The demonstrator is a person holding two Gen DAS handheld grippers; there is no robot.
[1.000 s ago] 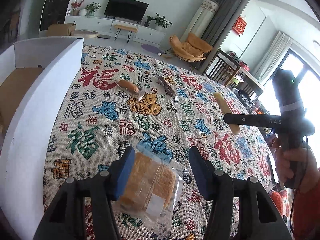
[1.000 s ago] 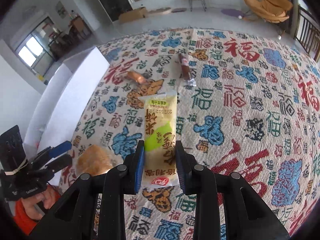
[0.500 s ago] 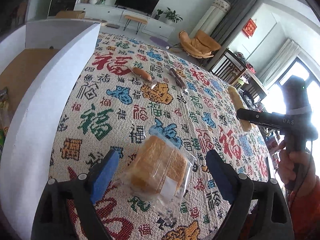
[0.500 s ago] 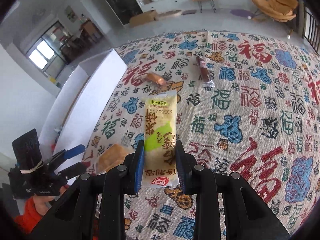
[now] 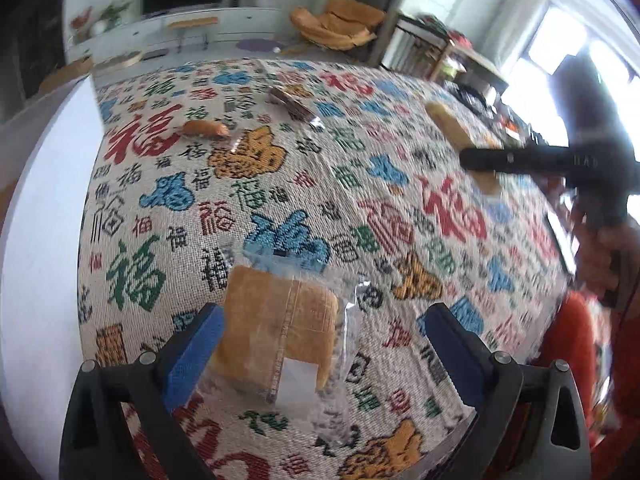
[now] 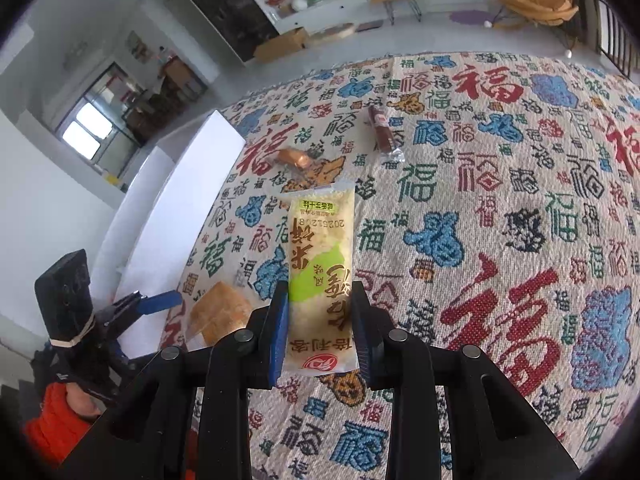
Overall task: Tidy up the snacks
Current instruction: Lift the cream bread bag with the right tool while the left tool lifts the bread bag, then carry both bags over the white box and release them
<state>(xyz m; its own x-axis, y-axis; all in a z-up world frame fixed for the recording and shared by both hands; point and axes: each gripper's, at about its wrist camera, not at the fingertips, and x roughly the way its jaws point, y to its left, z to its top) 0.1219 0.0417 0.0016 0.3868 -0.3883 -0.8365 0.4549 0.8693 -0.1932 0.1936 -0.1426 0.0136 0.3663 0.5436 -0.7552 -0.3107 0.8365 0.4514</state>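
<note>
Left wrist view: the left tool (image 5: 320,344) has just been spreading its jaws and now stands wide, the wrapped bread slice (image 5: 280,328) lying loose between them on the surface (image 5: 400,208), the left blue pad just beside the bread's edge and the right pad well clear. That clear film is crinkly and slack, the bread soft and squarish. To regrip well, I'd centre the jaws over the loaf itself rather than the floppy wrapper. Farther off lie a small glossy orange sausage packet (image 5: 205,129) and a dark stick snack (image 5: 290,103)

Right wrist view: the right tool (image 6: 320,332) is clamped on a long rice-cracker packet (image 6: 320,276), pinched near its lower end, smooth yellow-green film standing out over the woven, bumpy tablecloth. The white box (image 6: 176,216) sits left, likely the destination; I'd carry the packet level so it doesn't swing
</note>
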